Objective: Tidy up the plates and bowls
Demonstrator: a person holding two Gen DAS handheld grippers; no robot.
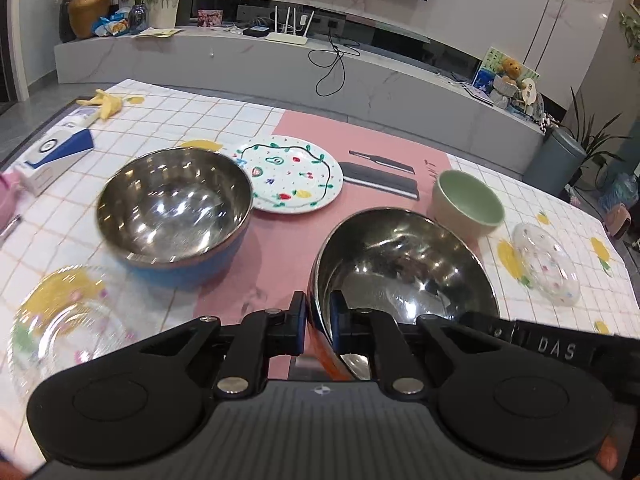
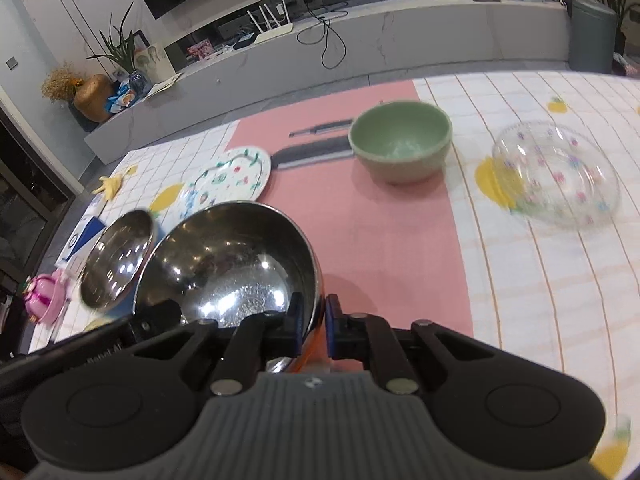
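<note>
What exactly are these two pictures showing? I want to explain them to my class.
A person holds a two-finger gripper in each hand, each with a camera looking along its fingers. In the left view, the left gripper pinches the rim of a steel bowl. In the right view, the right gripper pinches the same bowl's opposite rim. On the checked tablecloth sit a second steel bowl, a painted plate, a green bowl and two clear glass dishes.

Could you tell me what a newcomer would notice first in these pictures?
Both grippers, left gripper and right gripper, pinch opposite rims of one shiny steel bowl with an orange outside over the pink mat. A second steel bowl, blue outside, sits left, beside a white painted plate.
</note>
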